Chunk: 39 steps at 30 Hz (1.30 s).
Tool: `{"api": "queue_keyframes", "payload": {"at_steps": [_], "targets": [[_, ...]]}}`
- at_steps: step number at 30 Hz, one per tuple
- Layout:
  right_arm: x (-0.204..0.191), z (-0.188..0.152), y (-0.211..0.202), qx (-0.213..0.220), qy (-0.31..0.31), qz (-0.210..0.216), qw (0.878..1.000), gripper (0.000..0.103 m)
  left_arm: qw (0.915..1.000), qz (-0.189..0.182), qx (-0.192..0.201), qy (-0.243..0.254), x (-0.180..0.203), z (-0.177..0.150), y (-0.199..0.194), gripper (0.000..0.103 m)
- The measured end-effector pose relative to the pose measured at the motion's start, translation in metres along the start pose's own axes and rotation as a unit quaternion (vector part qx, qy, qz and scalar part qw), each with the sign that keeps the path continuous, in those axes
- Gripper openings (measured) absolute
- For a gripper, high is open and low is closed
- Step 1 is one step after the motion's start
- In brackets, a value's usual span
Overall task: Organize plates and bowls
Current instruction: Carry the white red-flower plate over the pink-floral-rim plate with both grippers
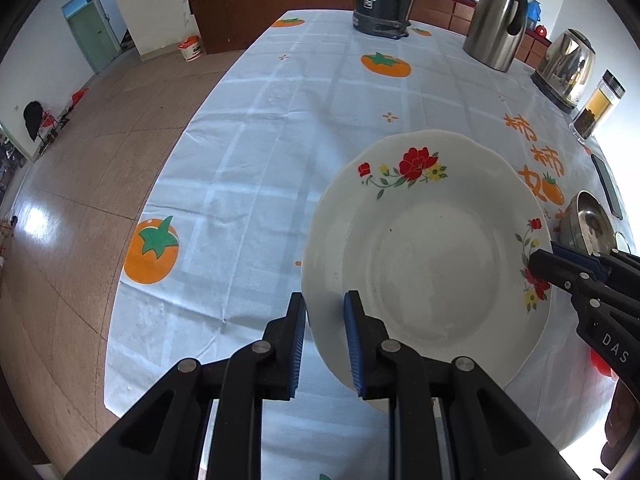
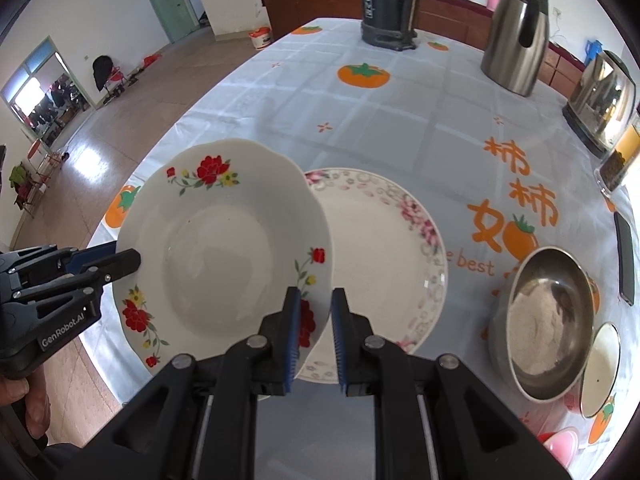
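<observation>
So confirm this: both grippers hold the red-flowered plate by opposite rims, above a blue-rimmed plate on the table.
Not blue-rimmed. The right wrist view shows the pink-flowered plate beneath the red-flowered plate; the left gripper and right gripper do hold opposite rims.

At frame center we grip the red-flowered plate with both claws, right claw on its near rim, above the pink-patterned plate.

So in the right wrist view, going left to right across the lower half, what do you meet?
left gripper → red-flowered plate → right gripper → pink-patterned plate → steel bowl → small white dish
</observation>
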State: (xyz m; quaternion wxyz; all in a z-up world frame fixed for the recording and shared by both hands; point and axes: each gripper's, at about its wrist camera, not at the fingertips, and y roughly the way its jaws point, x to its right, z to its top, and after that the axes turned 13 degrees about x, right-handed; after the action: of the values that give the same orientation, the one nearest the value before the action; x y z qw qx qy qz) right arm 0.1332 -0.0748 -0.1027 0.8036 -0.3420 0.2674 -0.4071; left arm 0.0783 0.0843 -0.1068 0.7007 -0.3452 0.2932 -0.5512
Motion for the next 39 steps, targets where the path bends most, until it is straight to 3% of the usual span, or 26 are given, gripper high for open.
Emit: {"api": "queue_keyframes", "payload": {"at_steps": [39], "targets": [[0.076, -0.017, -0.022, 0.009, 0.066, -0.050, 0.997, 0.015, 0.9961, -0.044, -0.007, 0.077, 0.081, 0.017, 0.017, 0.022]]}}
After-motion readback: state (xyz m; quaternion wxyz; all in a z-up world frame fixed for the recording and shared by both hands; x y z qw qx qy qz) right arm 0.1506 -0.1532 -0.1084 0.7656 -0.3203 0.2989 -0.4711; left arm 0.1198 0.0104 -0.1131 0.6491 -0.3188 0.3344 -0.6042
